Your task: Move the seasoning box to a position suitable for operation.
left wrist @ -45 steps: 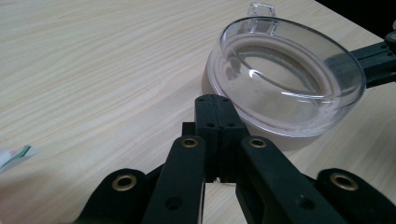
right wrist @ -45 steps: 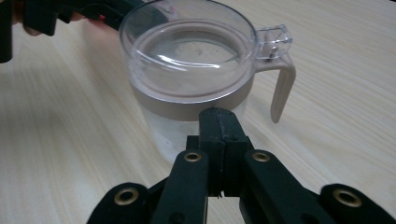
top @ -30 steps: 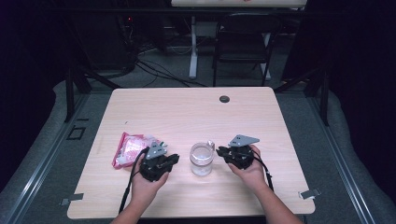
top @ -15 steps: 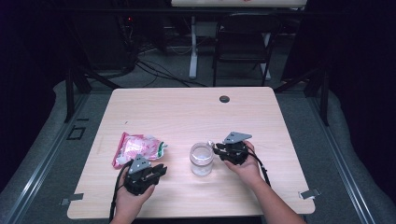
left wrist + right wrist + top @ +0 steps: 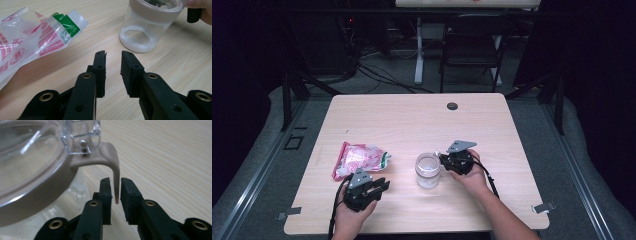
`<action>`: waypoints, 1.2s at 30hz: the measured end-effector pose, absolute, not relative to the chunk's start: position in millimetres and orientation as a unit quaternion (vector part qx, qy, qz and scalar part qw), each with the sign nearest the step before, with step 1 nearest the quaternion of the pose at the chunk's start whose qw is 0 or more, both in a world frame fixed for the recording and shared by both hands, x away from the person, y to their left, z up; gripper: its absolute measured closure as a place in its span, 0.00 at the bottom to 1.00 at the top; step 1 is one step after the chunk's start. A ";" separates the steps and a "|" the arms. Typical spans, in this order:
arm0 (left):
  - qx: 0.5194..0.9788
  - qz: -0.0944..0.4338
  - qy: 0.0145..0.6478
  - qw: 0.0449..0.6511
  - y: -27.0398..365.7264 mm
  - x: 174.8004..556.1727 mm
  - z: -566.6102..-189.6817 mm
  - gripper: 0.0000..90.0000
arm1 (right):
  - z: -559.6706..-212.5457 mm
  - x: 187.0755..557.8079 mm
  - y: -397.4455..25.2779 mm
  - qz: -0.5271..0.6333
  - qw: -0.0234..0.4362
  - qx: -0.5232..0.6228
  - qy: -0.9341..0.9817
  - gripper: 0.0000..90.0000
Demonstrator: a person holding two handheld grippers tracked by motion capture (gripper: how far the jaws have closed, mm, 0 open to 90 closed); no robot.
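The clear round plastic jar with a beige lid ring [image 5: 428, 170] is standing near the middle of the wooden table [image 5: 412, 120], holding a shallow layer of white powder. The right gripper [image 5: 115, 185] is closing its jaws on the jar's beige downturned lid tab [image 5: 115, 170], which sits between the pads, seemingly pinched. The lid is looking shut, so opening appears barely begun. The left gripper [image 5: 113, 61] is waiting nearby with jaws slightly apart, holding nothing, beside the crinkled clear plastic bag with red and green print [image 5: 37, 40]; handling the bag seems left to do.
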State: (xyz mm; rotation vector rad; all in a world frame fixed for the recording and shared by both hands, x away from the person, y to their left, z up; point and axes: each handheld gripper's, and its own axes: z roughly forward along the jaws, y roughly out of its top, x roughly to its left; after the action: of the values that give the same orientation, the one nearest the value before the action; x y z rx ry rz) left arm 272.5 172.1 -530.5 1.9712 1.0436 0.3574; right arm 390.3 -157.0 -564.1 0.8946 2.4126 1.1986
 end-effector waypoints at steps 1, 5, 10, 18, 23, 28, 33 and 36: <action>0.788 0.144 0.419 0.427 172.9 272.6 -530.2 0.82 | -564.1 389.3 -155.5 0.414 0.157 0.312 0.840 0.93; 0.788 0.144 0.417 0.429 171.6 273.1 -530.1 0.82 | -562.9 387.6 -158.0 0.412 0.157 0.317 0.840 0.95; 0.793 0.142 0.410 0.427 168.5 275.0 -530.5 0.82 | -561.3 381.1 -158.1 0.400 0.170 0.318 0.842 0.96; 0.807 0.131 0.390 0.423 156.0 280.2 -533.6 0.82 | -559.5 365.9 -161.8 0.390 0.177 0.335 0.839 0.95; 0.813 0.123 0.378 0.425 146.8 284.4 -534.8 0.82 | -559.0 352.2 -161.5 0.386 0.181 0.336 0.840 0.95; 0.819 0.114 0.367 0.426 139.2 286.2 -535.9 0.82 | -557.6 338.8 -161.7 0.377 0.188 0.347 0.838 0.95; 0.823 0.113 0.357 0.427 134.0 286.4 -534.1 0.80 | -557.0 332.5 -164.6 0.374 0.189 0.349 0.838 0.94; 0.824 0.108 0.355 0.428 131.9 287.4 -534.6 0.77 | -555.5 329.0 -165.9 0.369 0.189 0.348 0.841 0.93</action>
State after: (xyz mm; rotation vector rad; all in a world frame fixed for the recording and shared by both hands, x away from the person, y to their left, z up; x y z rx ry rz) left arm 287.4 131.9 -534.6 2.0584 0.8877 0.2702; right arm 329.0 -165.9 -555.5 0.9790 2.3633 1.0376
